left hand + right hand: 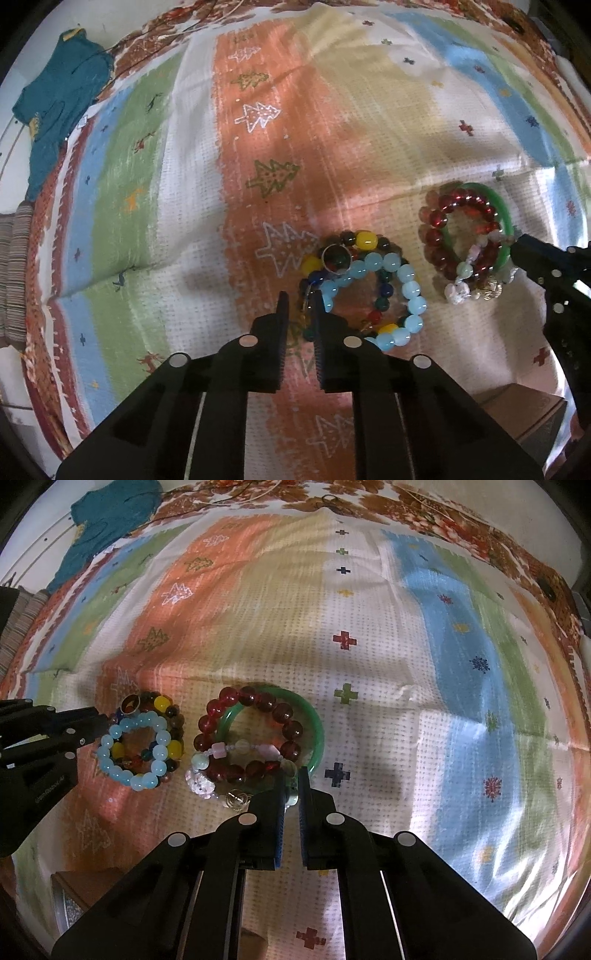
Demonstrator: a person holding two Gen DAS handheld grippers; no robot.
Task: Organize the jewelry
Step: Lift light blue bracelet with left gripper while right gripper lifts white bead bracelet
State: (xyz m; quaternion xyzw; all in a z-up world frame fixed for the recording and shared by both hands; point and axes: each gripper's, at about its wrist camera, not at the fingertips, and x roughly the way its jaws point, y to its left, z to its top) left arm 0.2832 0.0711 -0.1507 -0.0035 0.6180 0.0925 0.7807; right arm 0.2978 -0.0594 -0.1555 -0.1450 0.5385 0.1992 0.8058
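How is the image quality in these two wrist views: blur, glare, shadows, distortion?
Left wrist: sharp on the bracelets, strong fisheye bending, soft shadow bands across the cloth. Right wrist: bright glare washes out the cloth's right side, far stripes look smeared, green bangle clear.

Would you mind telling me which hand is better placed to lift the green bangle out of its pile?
The right. The right gripper has its fingers closed at the green bangle rim, while the left gripper is closed at the light blue bead bracelet pile beside it.
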